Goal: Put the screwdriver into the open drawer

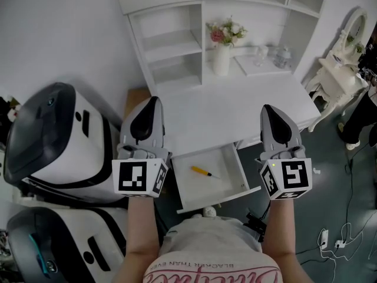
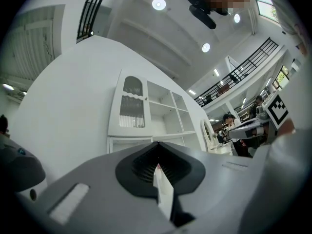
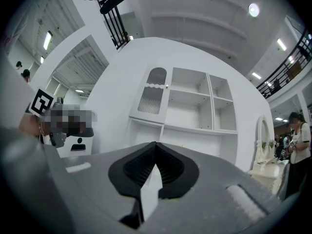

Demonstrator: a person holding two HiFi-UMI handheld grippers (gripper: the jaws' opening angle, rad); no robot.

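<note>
A: Where is the screwdriver (image 1: 201, 171)?

B: It lies flat on the floor of the open drawer (image 1: 218, 187), towards the left, yellow handle to the left and thin shaft to the right. By the look of it, the task is done.

A: Grippers?

B: The left gripper (image 1: 154, 100) and the right gripper (image 1: 266, 108) are both up over the desk (image 1: 235, 108), either side of the drawer. Each has its jaws pressed together with nothing between them (each gripper's own view shows the pads meeting at the tip).

A: Handling, should it need moving?

B: I'd judge it light and stiff. The round handle is likely to roll on the smooth drawer floor. Pinch across the handle, which is thicker and less slippery than the shaft.
</note>
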